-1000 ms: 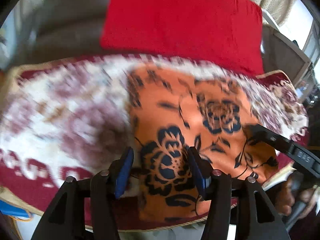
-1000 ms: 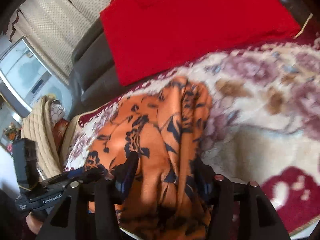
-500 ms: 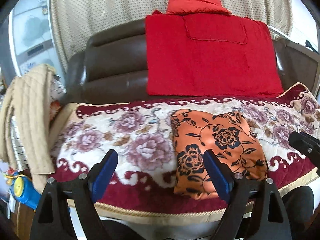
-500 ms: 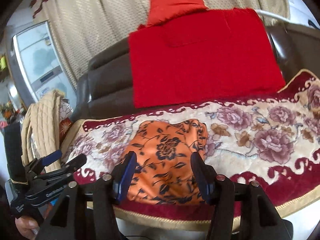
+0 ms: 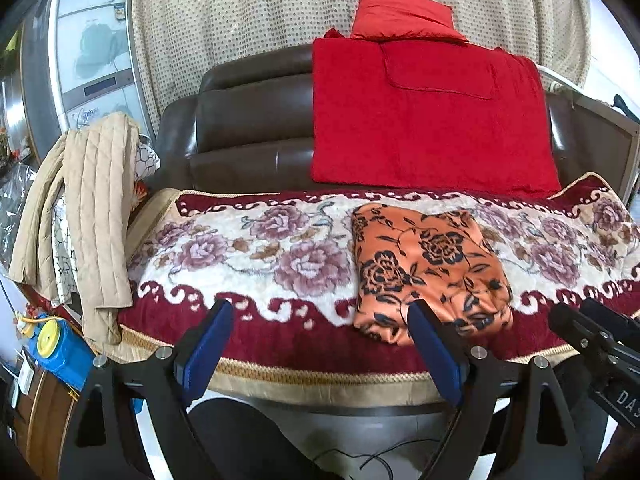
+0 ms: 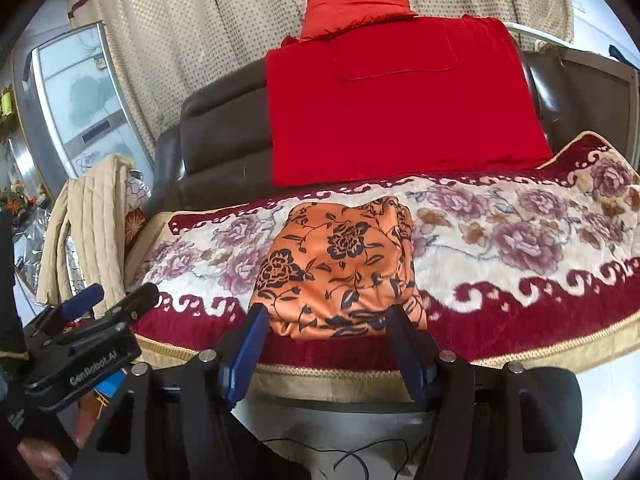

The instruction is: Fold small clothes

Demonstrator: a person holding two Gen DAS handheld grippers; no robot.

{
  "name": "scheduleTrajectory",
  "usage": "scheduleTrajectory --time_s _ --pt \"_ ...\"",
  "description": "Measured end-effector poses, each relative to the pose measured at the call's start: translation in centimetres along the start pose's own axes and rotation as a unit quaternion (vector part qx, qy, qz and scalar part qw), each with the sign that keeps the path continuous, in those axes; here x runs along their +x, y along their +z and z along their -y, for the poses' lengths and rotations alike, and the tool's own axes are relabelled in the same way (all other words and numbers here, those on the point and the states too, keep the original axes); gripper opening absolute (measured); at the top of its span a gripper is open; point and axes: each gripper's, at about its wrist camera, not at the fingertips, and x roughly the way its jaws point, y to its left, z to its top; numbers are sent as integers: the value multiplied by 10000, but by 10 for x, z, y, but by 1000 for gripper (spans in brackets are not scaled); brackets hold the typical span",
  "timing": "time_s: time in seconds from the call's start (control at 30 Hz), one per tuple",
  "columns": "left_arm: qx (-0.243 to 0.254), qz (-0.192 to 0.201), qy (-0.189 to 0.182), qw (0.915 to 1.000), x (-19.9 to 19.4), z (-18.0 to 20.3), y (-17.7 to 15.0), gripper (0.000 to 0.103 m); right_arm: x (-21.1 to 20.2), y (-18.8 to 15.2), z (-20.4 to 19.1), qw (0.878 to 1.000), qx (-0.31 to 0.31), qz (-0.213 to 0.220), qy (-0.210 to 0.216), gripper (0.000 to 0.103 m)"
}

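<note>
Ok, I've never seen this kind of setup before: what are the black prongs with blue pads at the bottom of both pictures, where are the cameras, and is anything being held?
No robot here: a person holds a hand-operated two-finger gripper in each hand, and each gripper carries a wide-angle camera looking forward along its fingers. So the prongs are the grippers' own fingers. One picture looks past the left gripper, the other past the right gripper; each also catches the other gripper at its edge.

Ahead is a brown sofa with a flowered cover on the seat and a red blanket over the back. On the cover lies the folded orange floral cloth.

Nothing is held. The left jaws stand wide and empty; the right jaws are opening, with nothing between them.
</note>
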Motion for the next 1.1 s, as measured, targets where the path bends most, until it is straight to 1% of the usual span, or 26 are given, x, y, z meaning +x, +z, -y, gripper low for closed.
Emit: scheduleTrajectory --time_s 0.13,0.23,0.5,0.7,1.1 --pt "78 51 21 10000 -12 3 -5 89 -10 -6 -4 9999 -55 90 -102 65" --pt "154 141 124 9997 -19 6 -7 89 -15 -8 -4 9997 -85 164 -173 65" --pt "145 216 89 9996 -25 9 -6 89 -21 -9 1 9994 -57 215 -257 65" --pt "186 91 3 9998 -21 11 -6 89 -20 -10 -1 9994 -76 175 -278 65" --pt "244 57 83 9997 -18 13 -6 89 -16 -9 1 9994 -51 147 -312 65"
